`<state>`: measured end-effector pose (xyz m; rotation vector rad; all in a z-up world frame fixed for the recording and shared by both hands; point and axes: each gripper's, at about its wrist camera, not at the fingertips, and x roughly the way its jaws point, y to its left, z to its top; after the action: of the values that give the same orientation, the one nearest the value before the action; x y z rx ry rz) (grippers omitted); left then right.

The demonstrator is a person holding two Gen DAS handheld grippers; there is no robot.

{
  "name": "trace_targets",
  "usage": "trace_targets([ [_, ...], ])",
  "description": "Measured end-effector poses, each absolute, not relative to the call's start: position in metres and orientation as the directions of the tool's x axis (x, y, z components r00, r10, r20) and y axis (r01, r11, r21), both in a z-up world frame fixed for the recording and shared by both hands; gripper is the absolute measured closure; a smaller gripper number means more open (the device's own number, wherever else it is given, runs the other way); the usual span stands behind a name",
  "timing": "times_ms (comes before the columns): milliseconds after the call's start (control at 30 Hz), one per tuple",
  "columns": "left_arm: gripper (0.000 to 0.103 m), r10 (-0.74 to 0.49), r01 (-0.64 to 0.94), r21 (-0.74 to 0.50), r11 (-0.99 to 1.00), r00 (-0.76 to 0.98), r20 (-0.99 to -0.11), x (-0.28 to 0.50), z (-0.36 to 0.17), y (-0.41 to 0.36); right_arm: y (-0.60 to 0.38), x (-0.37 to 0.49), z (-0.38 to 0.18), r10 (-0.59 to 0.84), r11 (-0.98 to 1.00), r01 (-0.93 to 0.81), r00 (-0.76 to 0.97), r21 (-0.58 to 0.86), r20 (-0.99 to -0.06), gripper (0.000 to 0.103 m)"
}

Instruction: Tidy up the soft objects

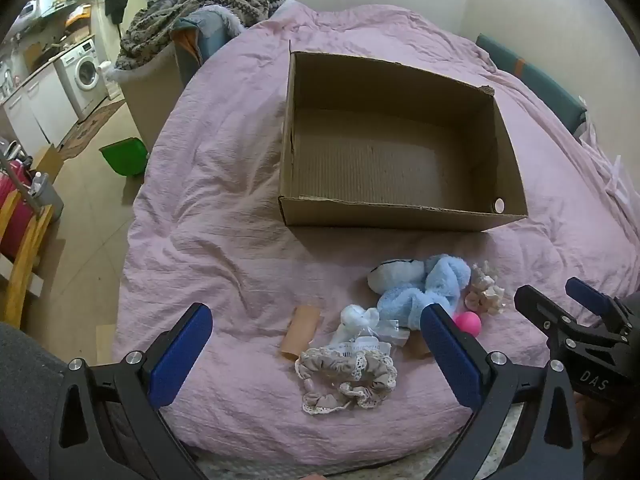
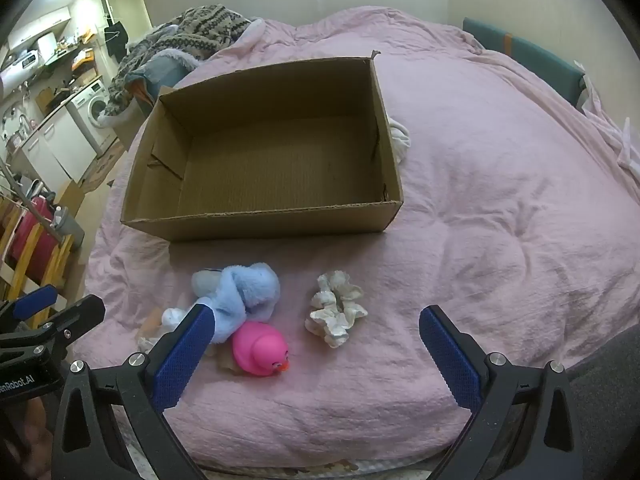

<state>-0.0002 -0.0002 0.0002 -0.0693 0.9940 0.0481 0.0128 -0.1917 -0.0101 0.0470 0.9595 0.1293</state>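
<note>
Both grippers hang wide open with nothing between the fingers: our left gripper (image 1: 316, 354) sits over the beige scrunchie (image 1: 347, 376), and our right gripper (image 2: 316, 354) is over bare duvet near the duck (image 2: 261, 349).

So the soft stuff is all in a loose cluster on the near part of the bed. The scrunchie is nearest. Just beyond it is a small white plush in a clear bag (image 1: 362, 326), then the blue plush (image 1: 426, 286) with the pink duck tucked against its near right side. A cream scrunchie (image 2: 336, 308) lies a bit apart to the right. There are also two brown cardboard-looking bits (image 1: 301, 332) among them; we can't tell what they are.

Further out is the box (image 1: 400, 216), open top, nothing in it yet, sitting on the pink duvet (image 1: 224, 200). Way off left there's a washing machine (image 1: 86, 68) and general room clutter.

We'd say we're right at the start: nothing sorted, first pick not yet made. Next move is probably dropping the left fingers down astride the beige scrunchie and squeezing, then carrying it far to the box. It's floppy and sits on soft bedding, so we'd go low enough to catch fabric without grabbing the duvet too. The right could take the cream scrunchie, which has clear space around it.
</note>
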Motion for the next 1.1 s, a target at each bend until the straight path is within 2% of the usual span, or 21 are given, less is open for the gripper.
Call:
trace_targets([
  [1100, 0.000, 0.000, -0.091, -0.056, 0.994, 0.523, -0.852, 0.002, -0.009, 0.009, -0.192, 0.014, -0.011, 0.128, 0.992, -0.088, 0.562, 0.095, -0.817, 0.000],
])
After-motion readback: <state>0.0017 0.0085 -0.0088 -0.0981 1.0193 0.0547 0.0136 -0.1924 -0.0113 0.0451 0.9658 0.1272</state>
